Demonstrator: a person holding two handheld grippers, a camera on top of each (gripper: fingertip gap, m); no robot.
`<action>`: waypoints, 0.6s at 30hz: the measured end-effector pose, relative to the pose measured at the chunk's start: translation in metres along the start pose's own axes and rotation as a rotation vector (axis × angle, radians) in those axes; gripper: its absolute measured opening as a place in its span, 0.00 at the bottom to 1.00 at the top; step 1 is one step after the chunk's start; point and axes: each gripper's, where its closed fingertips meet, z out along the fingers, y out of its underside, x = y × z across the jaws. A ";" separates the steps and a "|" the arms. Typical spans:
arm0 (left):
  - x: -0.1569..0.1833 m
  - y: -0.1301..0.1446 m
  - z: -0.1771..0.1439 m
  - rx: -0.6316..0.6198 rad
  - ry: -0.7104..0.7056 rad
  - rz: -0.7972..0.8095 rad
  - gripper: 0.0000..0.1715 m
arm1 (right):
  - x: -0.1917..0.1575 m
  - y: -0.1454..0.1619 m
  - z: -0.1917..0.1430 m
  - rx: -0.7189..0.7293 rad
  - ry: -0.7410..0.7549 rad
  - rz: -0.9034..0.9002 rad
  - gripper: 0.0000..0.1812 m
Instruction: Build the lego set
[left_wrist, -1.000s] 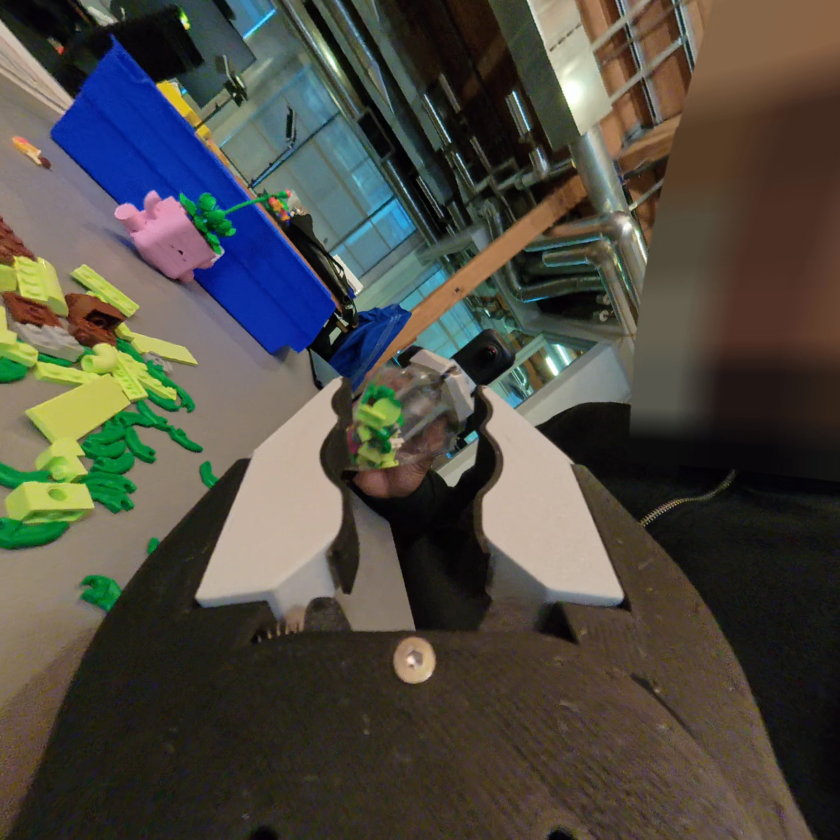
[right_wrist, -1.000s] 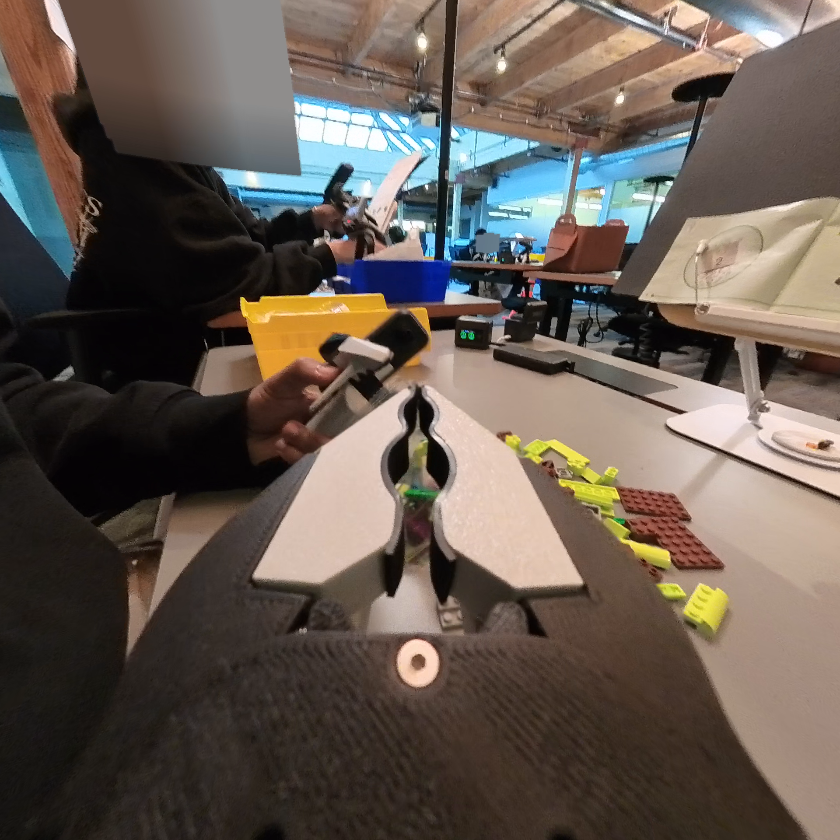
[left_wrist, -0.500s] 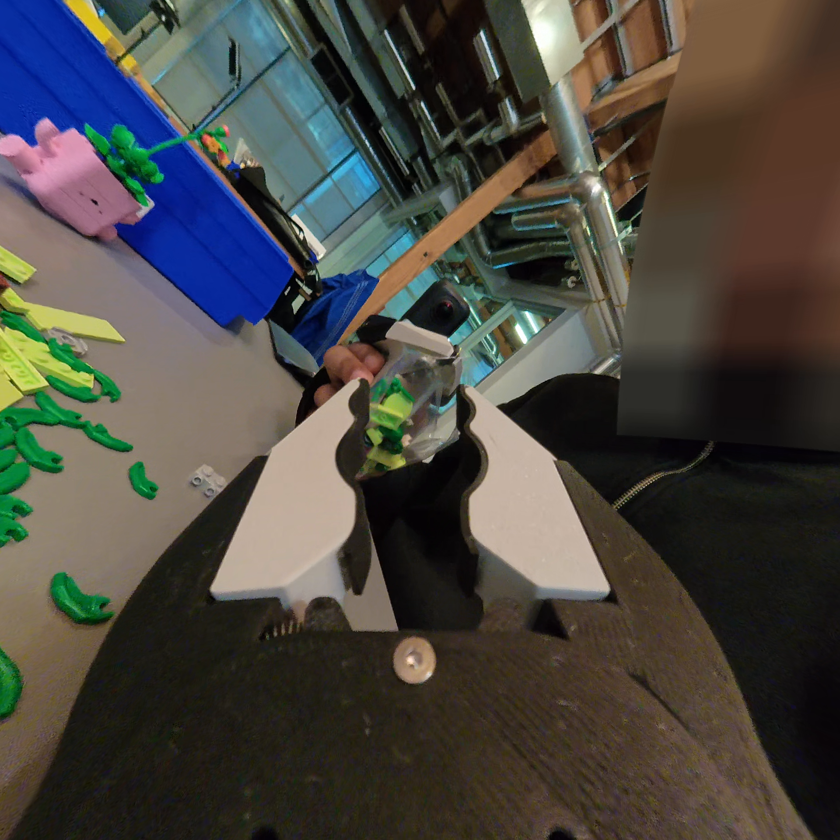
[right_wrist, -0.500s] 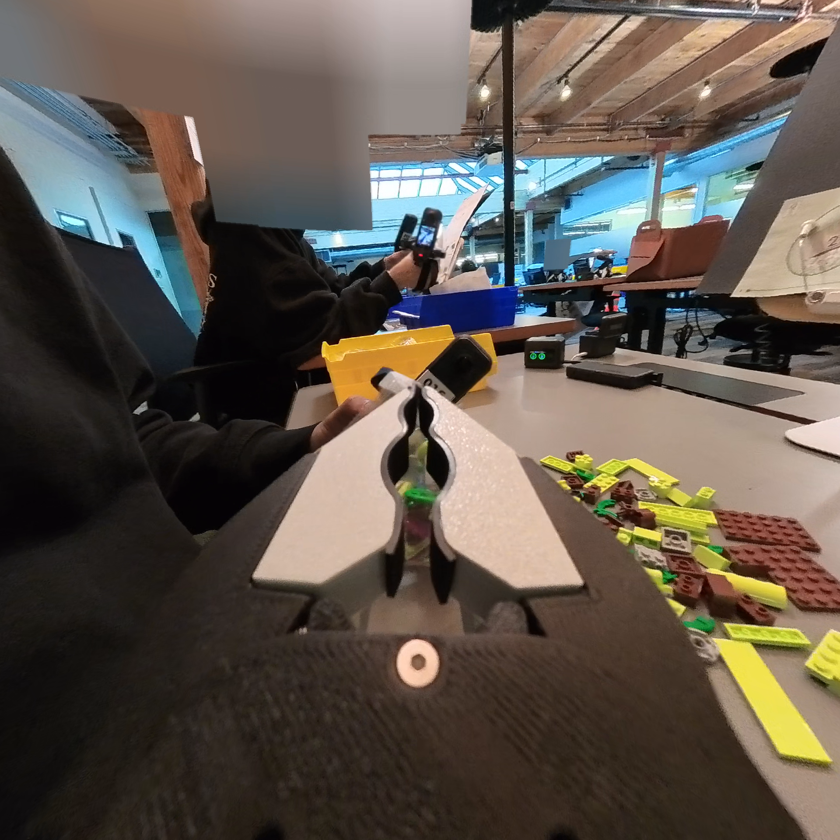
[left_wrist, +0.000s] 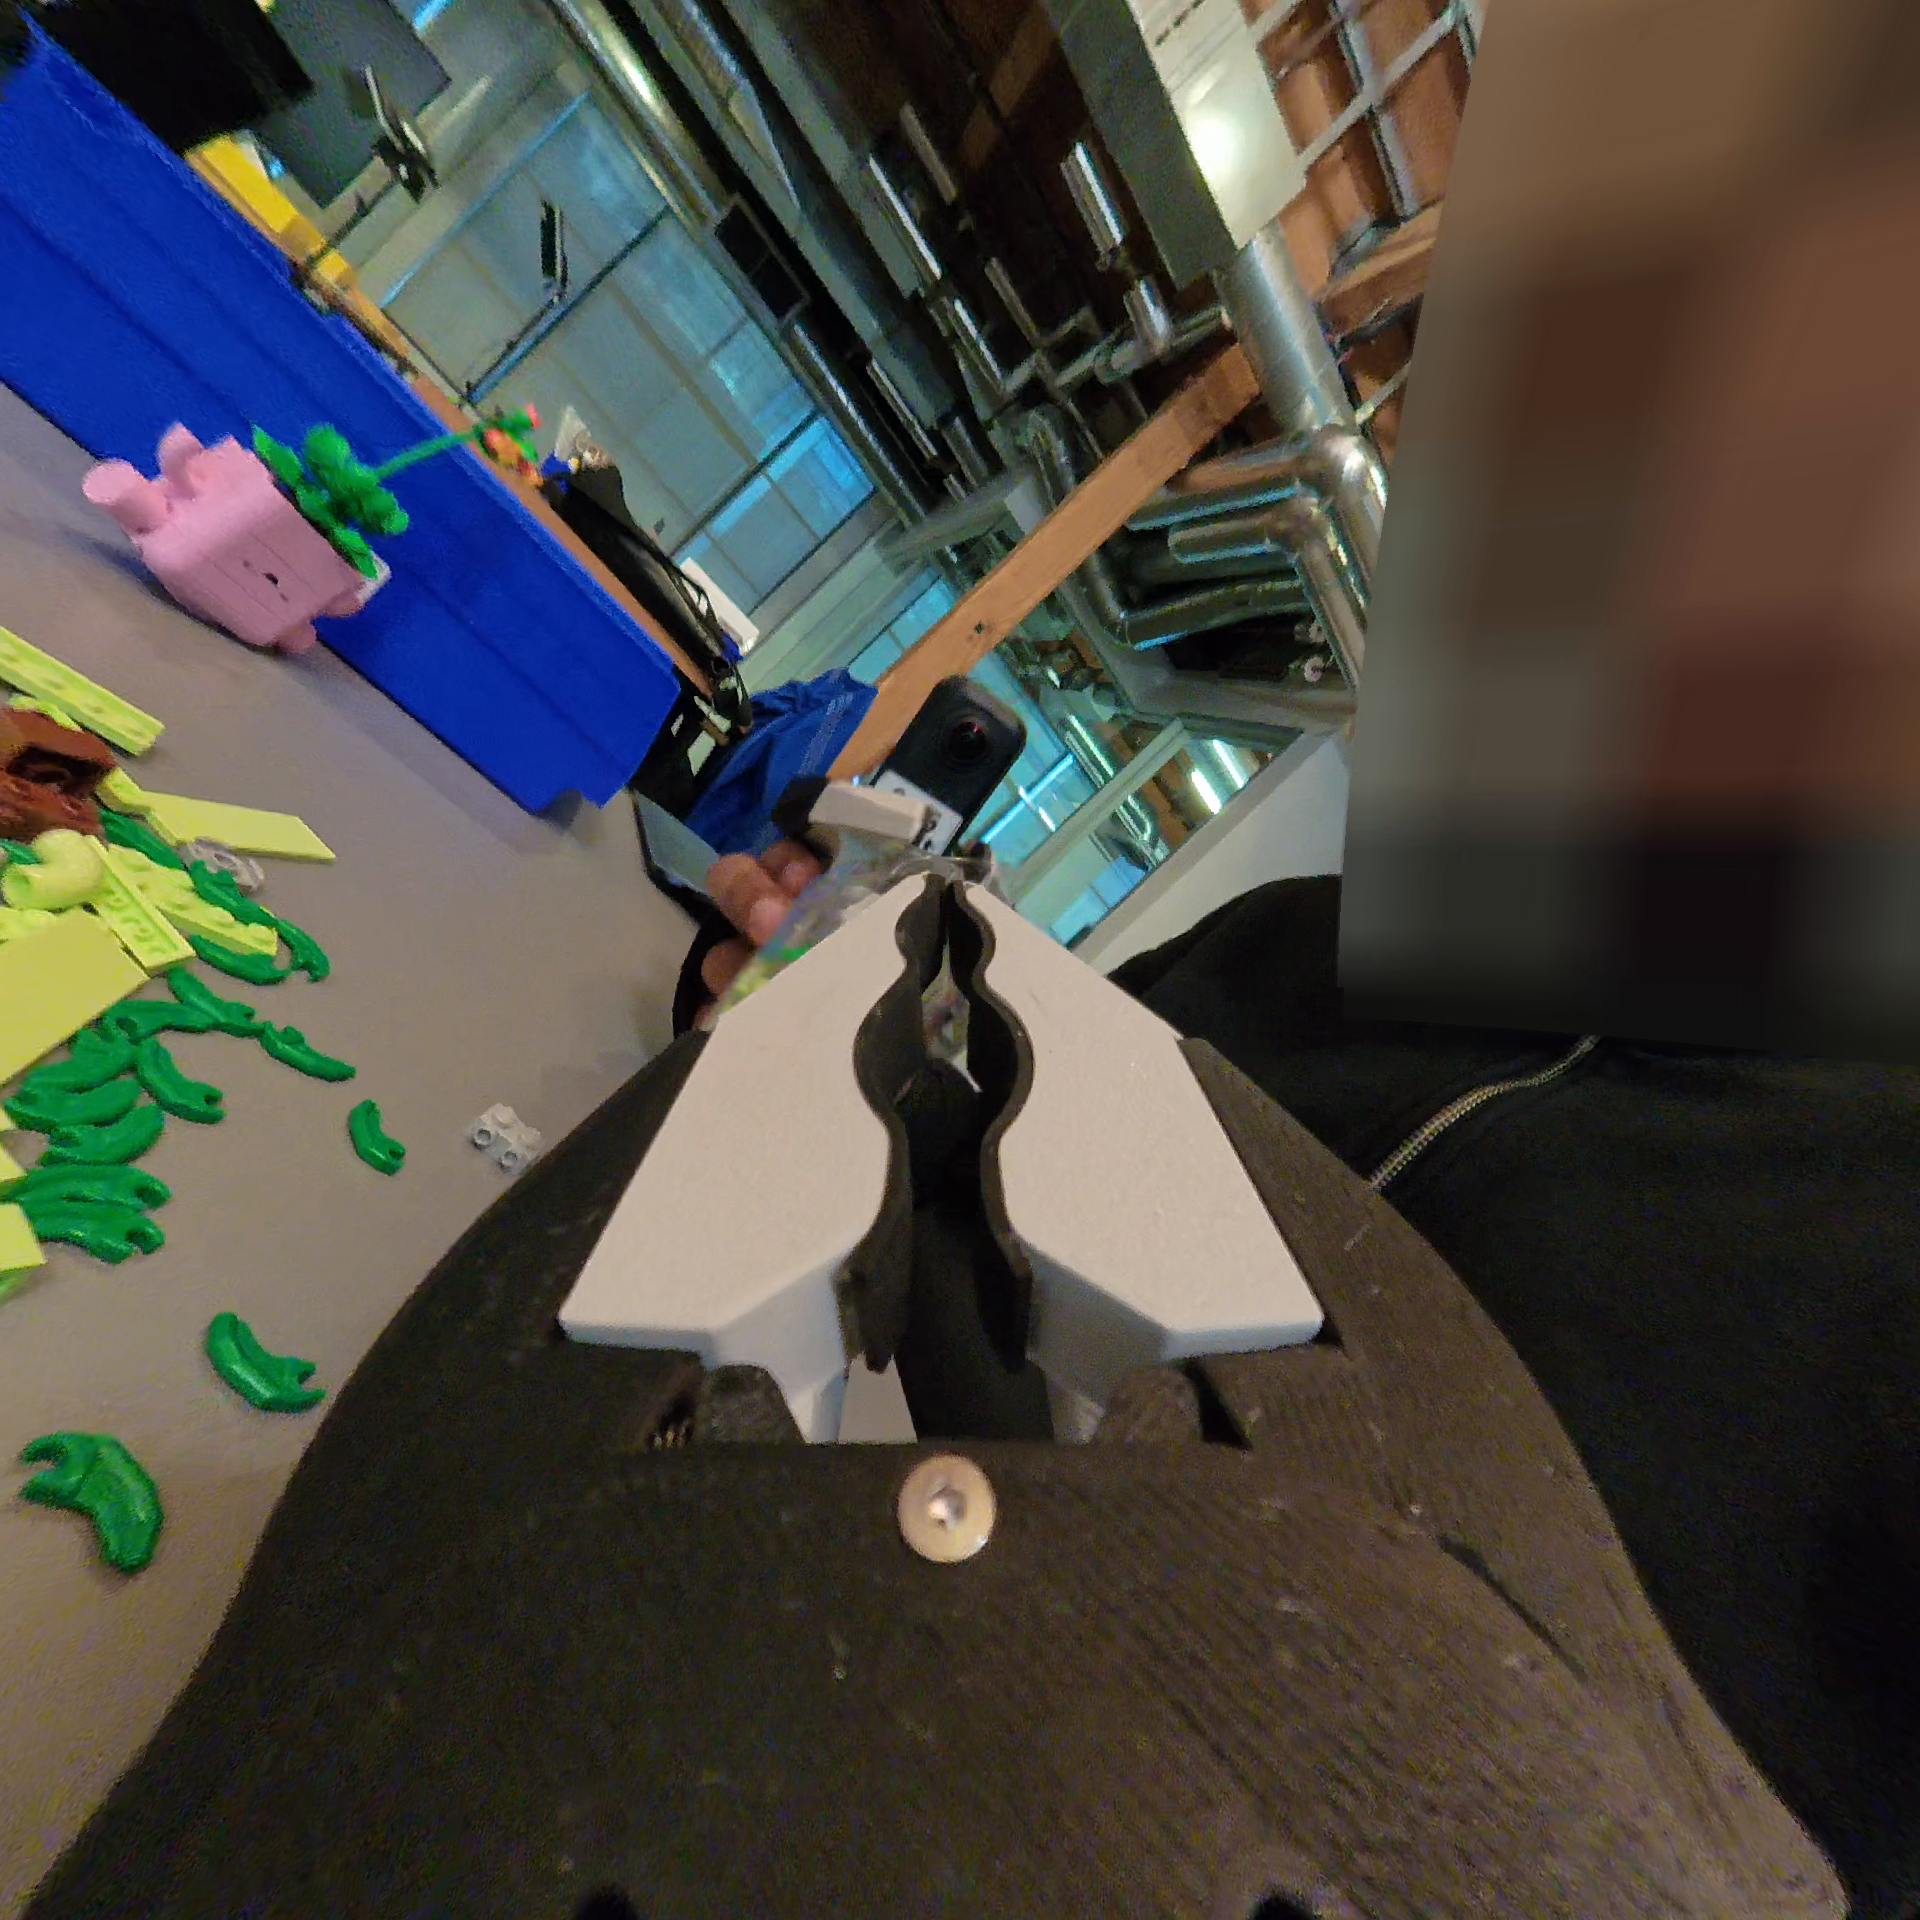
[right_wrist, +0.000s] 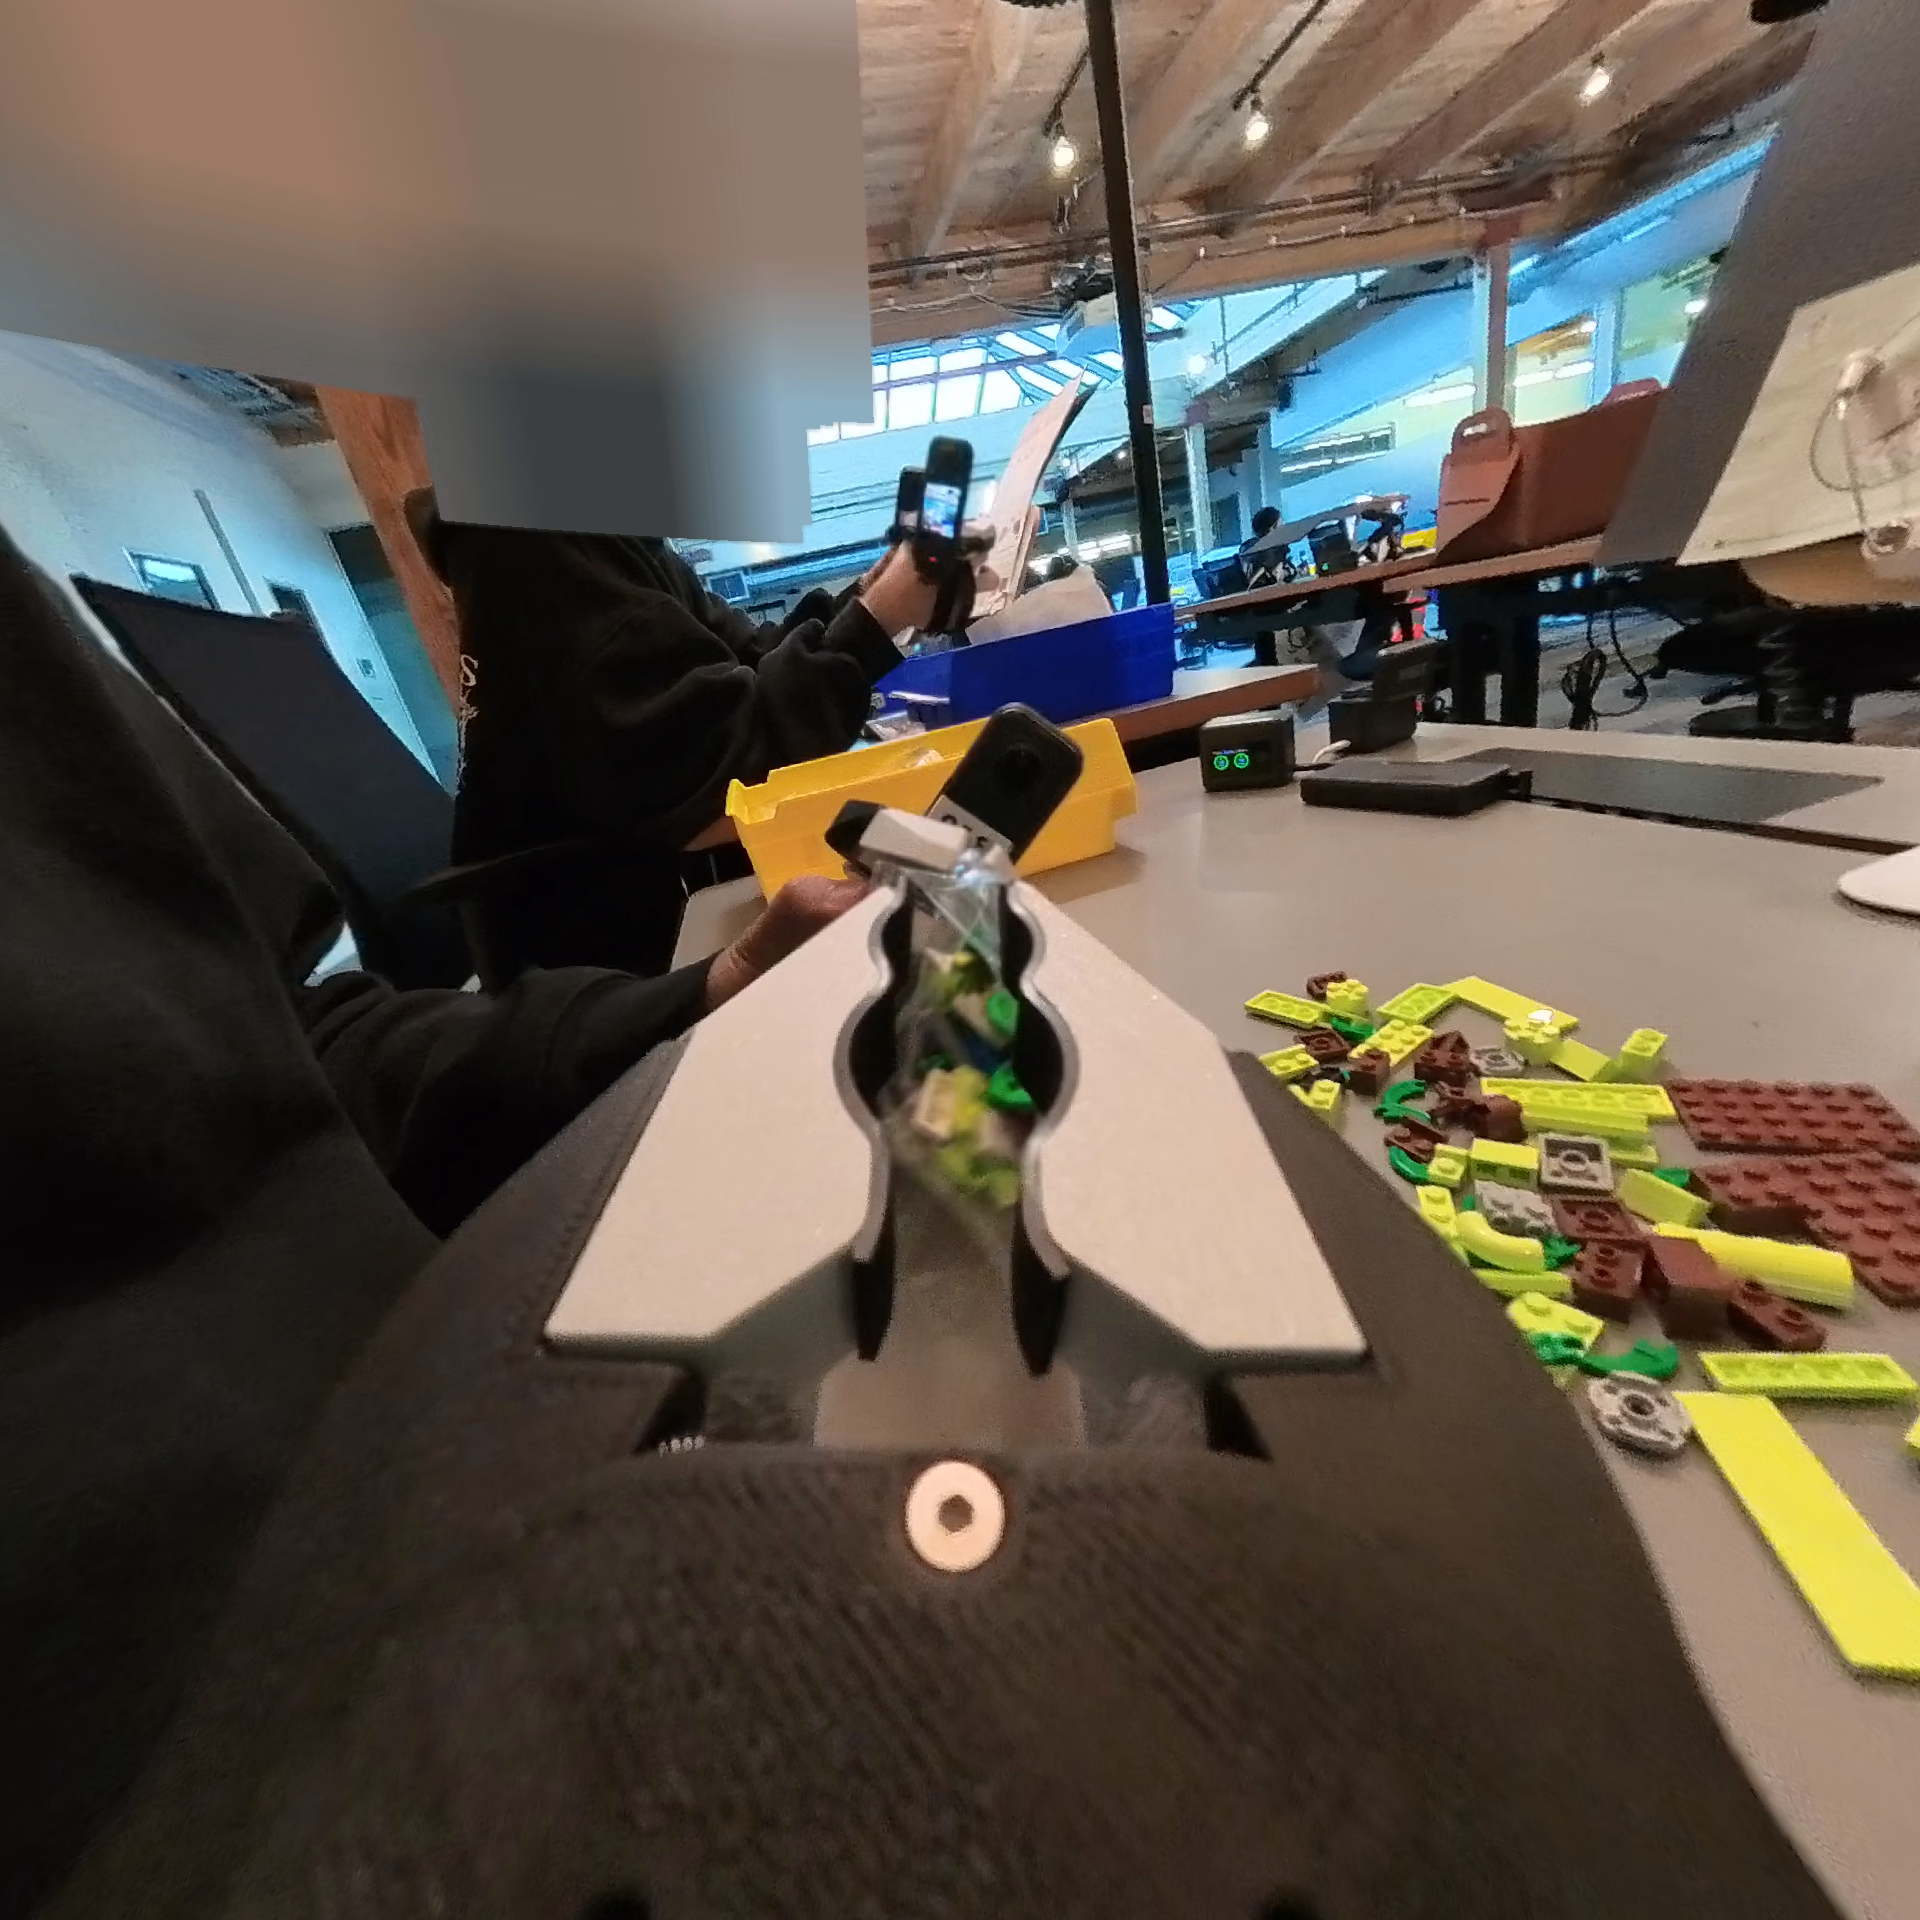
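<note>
Lego pieces in a small clear plastic bag (right_wrist: 961, 1101) hang above the grey desk (right_wrist: 1351, 914), pinched between both grippers: the left gripper (left_wrist: 948, 896) has its jaws closed on the bag's top edge, while the right gripper (right_wrist: 954, 935) clamps its jaws narrowly around the bag; loose lime, green and brown bricks (right_wrist: 1538, 1153) lie on the desk nearby

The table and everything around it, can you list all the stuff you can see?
Clear bag of lego bits: one, held up between both grippers.
Loose lego pieces: many; lime, green, brown, grey; spread on the grey table.
Pink lego pot with green plant: one, by the blue bin.
Yellow bin: one, at the table's far edge.
Another person: one, in black, behind.
Left gripper: shut on the bag's top.
Right gripper: shut on the bag.
</note>
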 end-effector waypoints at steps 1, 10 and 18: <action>0.001 -0.005 -0.003 0.029 0.003 0.005 0.00 | 0.001 0.000 0.000 0.003 0.001 0.012 0.09; 0.015 -0.044 -0.042 0.184 -0.036 0.083 0.00 | 0.010 -0.006 -0.003 0.043 0.036 0.037 0.16; 0.017 -0.084 -0.116 0.320 -0.273 0.210 0.00 | 0.012 -0.007 -0.005 0.055 0.034 0.064 0.16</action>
